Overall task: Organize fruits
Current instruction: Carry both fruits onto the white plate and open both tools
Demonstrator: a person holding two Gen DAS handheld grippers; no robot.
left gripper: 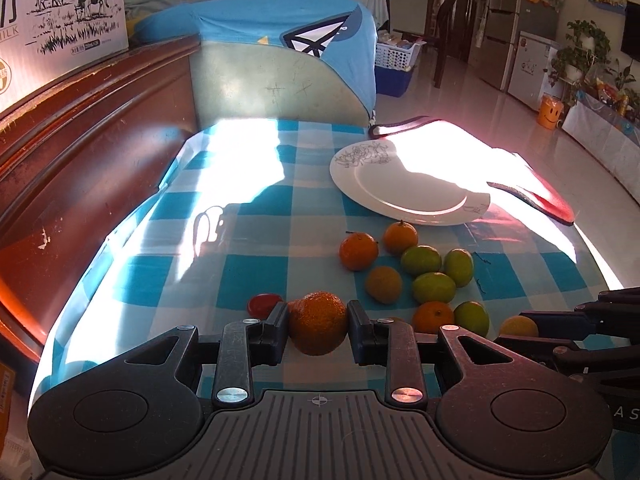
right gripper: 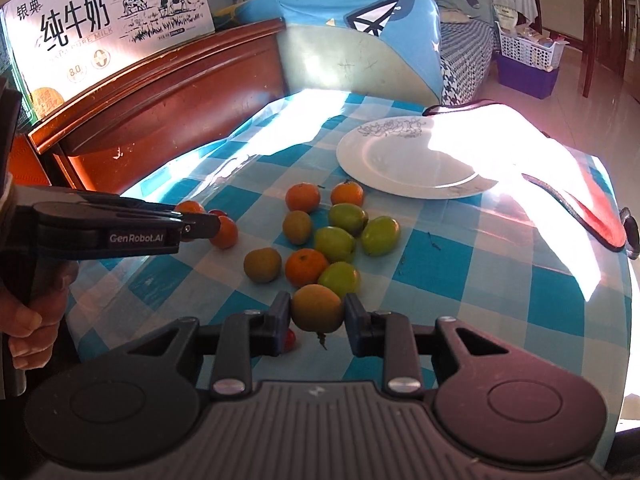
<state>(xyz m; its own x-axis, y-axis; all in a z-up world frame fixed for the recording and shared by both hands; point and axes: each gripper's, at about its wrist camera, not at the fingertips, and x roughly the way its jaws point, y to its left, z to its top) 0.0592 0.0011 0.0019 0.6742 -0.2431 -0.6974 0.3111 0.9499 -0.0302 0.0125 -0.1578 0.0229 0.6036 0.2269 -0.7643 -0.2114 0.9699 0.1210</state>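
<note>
My left gripper [left gripper: 318, 322] is shut on an orange tangerine [left gripper: 318, 328] just above the checked cloth; it also shows in the right wrist view [right gripper: 208, 226]. My right gripper [right gripper: 316, 314] is shut on a yellow-brown fruit [right gripper: 316, 308]; it also shows in the left wrist view [left gripper: 520, 326]. Several tangerines and green fruits [right gripper: 336, 242] lie loose in a cluster between the grippers and a white plate [right gripper: 404, 160], which holds nothing. A small red fruit [left gripper: 262, 304] lies left of the left gripper.
A blue-and-white checked tablecloth [left gripper: 256, 208] covers the table. A red-edged mat [left gripper: 532, 196] lies under and right of the plate [left gripper: 400, 188]. A wooden headboard [left gripper: 92, 152] runs along the left, with a milk carton box [right gripper: 108, 28] on it. A blue-covered chair [left gripper: 288, 64] stands behind the table.
</note>
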